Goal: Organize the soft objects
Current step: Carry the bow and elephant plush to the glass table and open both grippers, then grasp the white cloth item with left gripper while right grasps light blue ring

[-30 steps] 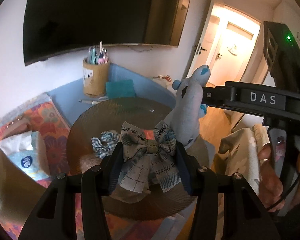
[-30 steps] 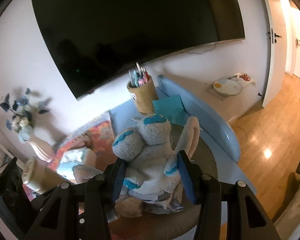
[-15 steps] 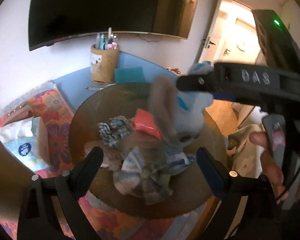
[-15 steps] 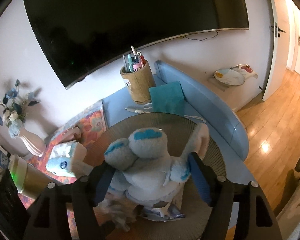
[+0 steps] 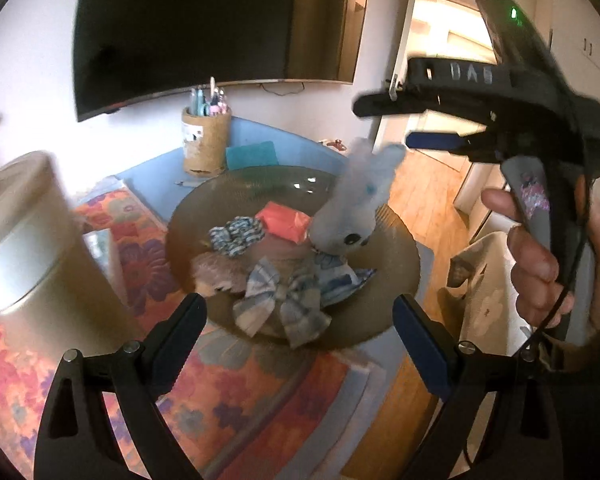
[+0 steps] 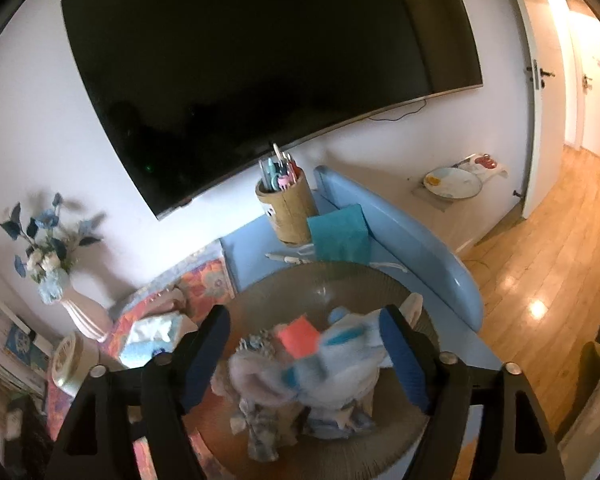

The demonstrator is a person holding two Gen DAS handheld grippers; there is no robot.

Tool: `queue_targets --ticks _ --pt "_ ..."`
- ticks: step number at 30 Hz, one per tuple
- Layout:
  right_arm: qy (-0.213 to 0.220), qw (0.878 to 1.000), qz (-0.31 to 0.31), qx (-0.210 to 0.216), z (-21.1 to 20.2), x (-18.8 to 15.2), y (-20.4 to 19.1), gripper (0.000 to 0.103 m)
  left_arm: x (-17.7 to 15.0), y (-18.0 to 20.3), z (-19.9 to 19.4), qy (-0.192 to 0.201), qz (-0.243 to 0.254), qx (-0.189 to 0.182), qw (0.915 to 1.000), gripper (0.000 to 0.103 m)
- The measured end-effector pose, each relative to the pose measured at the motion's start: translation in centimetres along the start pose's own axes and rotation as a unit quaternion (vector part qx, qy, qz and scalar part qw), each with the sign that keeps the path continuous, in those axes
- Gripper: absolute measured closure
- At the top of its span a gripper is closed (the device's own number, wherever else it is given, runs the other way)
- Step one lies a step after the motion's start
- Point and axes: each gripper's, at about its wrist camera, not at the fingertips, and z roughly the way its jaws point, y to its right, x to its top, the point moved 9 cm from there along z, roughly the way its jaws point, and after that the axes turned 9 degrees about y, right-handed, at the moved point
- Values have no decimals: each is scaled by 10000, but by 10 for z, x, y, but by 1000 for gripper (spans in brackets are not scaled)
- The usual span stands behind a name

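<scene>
The left gripper (image 5: 300, 332) has its jaws spread wide with nothing between them; they frame the near rim of the round brown glass dish (image 5: 388, 304) from just short of it. The grey-blue checked fabric bow (image 5: 282, 306) lies in the dish just ahead of the jaws, apart from both pads. Beyond it sit a pale grey plush bunny with blue ears (image 5: 356, 216), a blue-white striped scrunchie (image 5: 236, 232) and a folded coral-red cloth (image 5: 284, 220). A tall beige canister (image 5: 32, 248) crowds the left jaw's outer side; open wooden floor (image 5: 432, 196) lies past the right jaw.

The right gripper (image 6: 304, 356) has just been opening its jaws, and they stand apart over the dish (image 6: 340, 276). The bunny (image 6: 340, 364), blurred, lies between them; whether the right pad touches it cannot be told. Ahead of these jaws the dish's far rim meets the blue tabletop (image 6: 412, 236), where a cork pen holder (image 6: 286, 208) and a teal folded cloth (image 6: 340, 236) stand near the edge. A hand (image 5: 540, 264) holds the right gripper's handle.
</scene>
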Motion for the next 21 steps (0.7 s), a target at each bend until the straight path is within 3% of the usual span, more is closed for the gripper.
queue_targets --ticks 6,12,17,21 --pt "-230 9992 -224 -243 -13 -43 1 24 -15 -20 -43 136 -17 121 9998 9" --pt "-447 9989 -46 -99 -26 -81 -1 24 -40 -49 -84 174 -129 313 9993 9" --pt "1 9975 -272 646 -65 -83 -59 24 -55 -92 -130 358 -246 865 9953 9" --pt "226 9846 -999 1419 -90 -93 -148 23 -70 -145 -172 458 -578 1447 9867 9"
